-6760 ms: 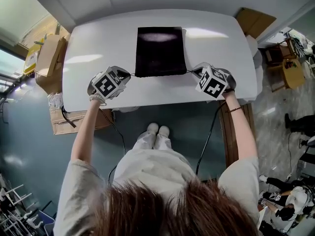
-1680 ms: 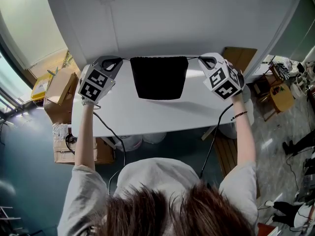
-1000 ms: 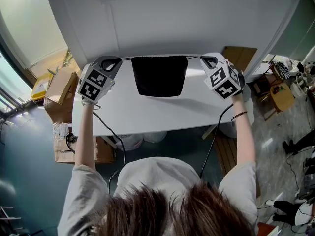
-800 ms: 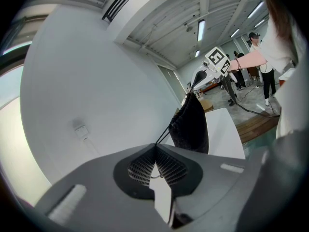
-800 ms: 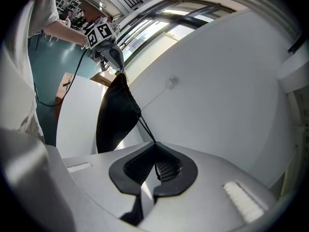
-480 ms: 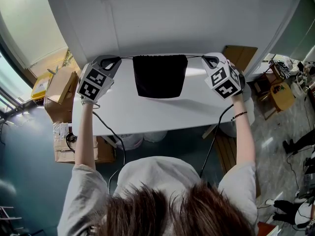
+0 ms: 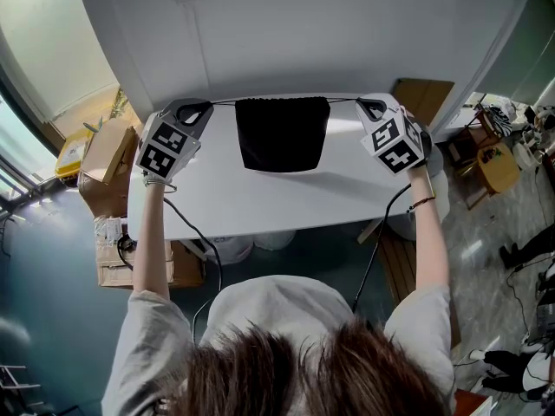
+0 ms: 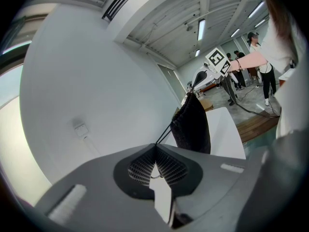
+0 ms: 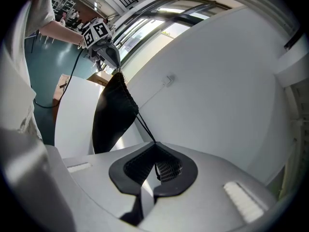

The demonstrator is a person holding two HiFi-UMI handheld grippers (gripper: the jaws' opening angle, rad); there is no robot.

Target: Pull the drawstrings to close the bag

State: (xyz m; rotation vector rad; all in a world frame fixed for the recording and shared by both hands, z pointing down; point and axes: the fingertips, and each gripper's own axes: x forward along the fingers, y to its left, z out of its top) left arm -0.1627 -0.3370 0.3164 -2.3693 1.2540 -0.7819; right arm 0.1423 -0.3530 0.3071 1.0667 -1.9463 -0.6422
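A black drawstring bag (image 7: 282, 135) hangs over the far part of the white table (image 7: 260, 199), its mouth gathered at the top. One thin black drawstring (image 7: 223, 103) runs taut to my left gripper (image 7: 211, 106), which is shut on it. The other drawstring (image 7: 343, 101) runs taut to my right gripper (image 7: 356, 103), also shut on it. In the left gripper view the string (image 8: 165, 132) leaves the closed jaws toward the bag (image 8: 192, 124). The right gripper view shows its string (image 9: 144, 126) leading to the bag (image 9: 112, 116).
A white wall (image 7: 286, 33) rises just behind the table. Cardboard boxes (image 7: 97, 152) stand on the floor at the left, and a wooden board (image 7: 425, 99) and a chair (image 7: 492, 168) at the right. People stand far off in the room (image 8: 258, 71).
Several seconds ago the bag lay flat on the table; now it hangs lifted between the taut strings. Over the last second its mouth has gathered slightly narrower, with the grippers almost still.
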